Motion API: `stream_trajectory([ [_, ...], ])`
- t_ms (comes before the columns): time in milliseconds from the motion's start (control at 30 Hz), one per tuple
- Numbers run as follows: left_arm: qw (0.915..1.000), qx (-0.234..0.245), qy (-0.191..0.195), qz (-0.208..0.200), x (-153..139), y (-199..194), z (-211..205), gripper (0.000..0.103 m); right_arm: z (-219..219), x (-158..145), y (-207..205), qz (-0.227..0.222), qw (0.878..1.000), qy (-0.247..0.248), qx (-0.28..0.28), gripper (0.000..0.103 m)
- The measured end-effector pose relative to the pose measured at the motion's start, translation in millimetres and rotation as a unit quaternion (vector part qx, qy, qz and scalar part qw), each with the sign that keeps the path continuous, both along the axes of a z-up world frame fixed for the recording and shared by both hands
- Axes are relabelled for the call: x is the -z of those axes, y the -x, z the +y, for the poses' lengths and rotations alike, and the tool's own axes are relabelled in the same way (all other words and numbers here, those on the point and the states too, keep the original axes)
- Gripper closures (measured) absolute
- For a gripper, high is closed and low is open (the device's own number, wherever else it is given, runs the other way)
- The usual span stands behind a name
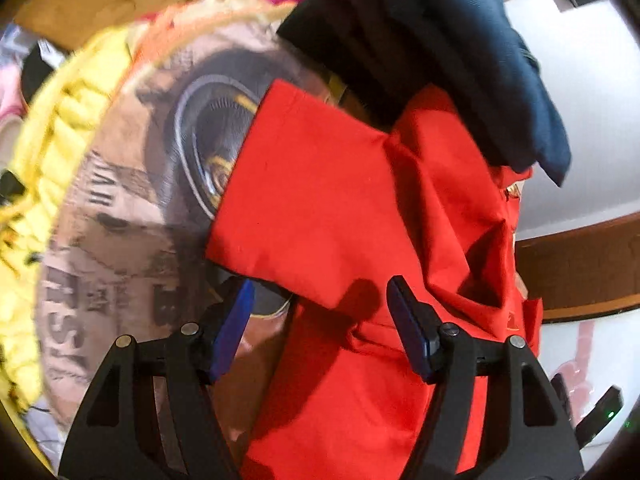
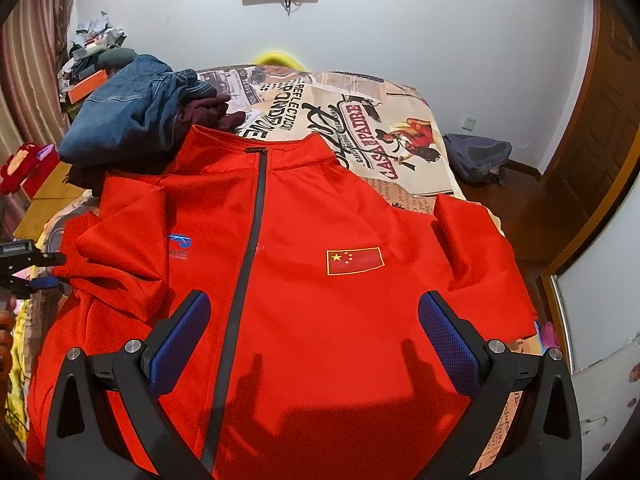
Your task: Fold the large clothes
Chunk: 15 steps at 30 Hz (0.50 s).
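A red zip-up jacket (image 2: 304,264) with a dark zipper, a flag patch and a blue logo lies face up on a bed with a printed sheet (image 2: 400,136). My right gripper (image 2: 314,320) is open and empty, just above the jacket's lower front. In the left wrist view the jacket's sleeve (image 1: 304,200) lies folded in over the body. My left gripper (image 1: 320,304) is open at the sleeve's cuff edge, holding nothing. It also shows in the right wrist view (image 2: 36,270) at the jacket's left side.
A pile of denim and dark clothes (image 2: 128,116) lies at the jacket's upper left; it shows in the left wrist view (image 1: 432,48) too. A yellow blanket (image 1: 48,168) lies beside the bed. A backpack (image 2: 476,156) sits on the floor by a wooden door (image 2: 600,128).
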<state>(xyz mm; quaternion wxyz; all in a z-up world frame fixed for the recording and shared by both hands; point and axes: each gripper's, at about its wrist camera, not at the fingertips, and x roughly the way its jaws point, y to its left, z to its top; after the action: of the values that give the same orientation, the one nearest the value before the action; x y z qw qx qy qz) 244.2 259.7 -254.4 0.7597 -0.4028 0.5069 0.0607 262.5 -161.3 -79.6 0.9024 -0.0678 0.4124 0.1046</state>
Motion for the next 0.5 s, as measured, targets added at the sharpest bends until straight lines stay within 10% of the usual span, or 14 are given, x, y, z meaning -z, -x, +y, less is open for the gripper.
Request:
stream_trajectory([
  [133,0.9991,-0.027,0.033,0.004,16.5,-9.1,3.4,0.043,-1.1,-2.1,0.8,-0.004,1.000,0.002,0.002,0.000],
  [267,0.9980,-0.020,-0.059,0.010,4.8,-21.4,-7.9,0.095,-4.9,-3.9,1.4,-0.009,1.000,0.003,0.006,0.000],
  [500,0.9760,0.039,-0.202,-0.070,-85.0,-35.2,-62.6,0.099,-19.7,-7.8,-2.7,-0.018,1.000,0.000,0.017,0.000],
])
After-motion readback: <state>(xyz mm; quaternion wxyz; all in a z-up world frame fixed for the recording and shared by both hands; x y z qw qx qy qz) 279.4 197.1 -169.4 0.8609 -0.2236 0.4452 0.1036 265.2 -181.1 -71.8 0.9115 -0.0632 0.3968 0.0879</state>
